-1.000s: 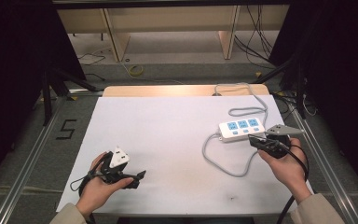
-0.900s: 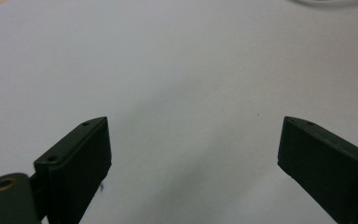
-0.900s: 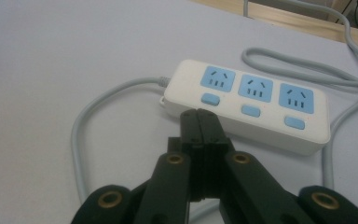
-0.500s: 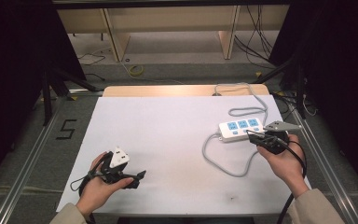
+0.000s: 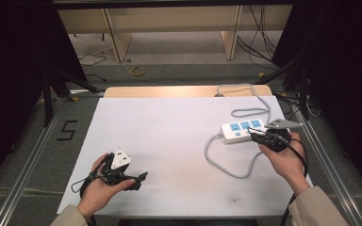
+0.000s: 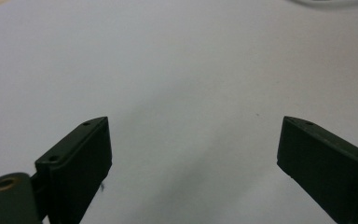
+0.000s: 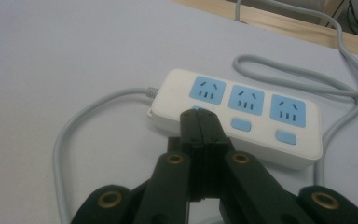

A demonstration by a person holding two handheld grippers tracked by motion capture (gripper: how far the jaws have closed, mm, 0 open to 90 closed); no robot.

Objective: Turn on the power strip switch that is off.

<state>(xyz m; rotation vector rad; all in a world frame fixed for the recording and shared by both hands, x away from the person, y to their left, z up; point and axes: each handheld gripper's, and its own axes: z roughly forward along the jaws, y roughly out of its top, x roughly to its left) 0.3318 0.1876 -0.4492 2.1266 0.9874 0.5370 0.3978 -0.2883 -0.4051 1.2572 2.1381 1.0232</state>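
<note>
A white power strip (image 5: 242, 127) with three blue sockets lies at the right of the white sheet, and its grey cable (image 5: 226, 167) loops toward me and also away past the far edge. My right gripper (image 5: 256, 136) is shut, with nothing between its jaws. In the right gripper view its closed tips (image 7: 199, 117) sit over the leftmost blue button of the power strip (image 7: 242, 116); I cannot tell whether they press it. My left gripper (image 5: 140, 180) rests low at the near left. Its jaws (image 6: 193, 140) stand wide open over bare sheet.
The white sheet (image 5: 169, 136) covers the table, and a wooden strip (image 5: 169, 91) shows at its far edge. Metal rails (image 5: 28, 160) run along both sides. A "5" mark (image 5: 68, 130) is on the floor at the left. Shelving and loose cables stand beyond the table.
My right gripper has crept a little up and left, closer onto the power strip. My left hand has kept still.
</note>
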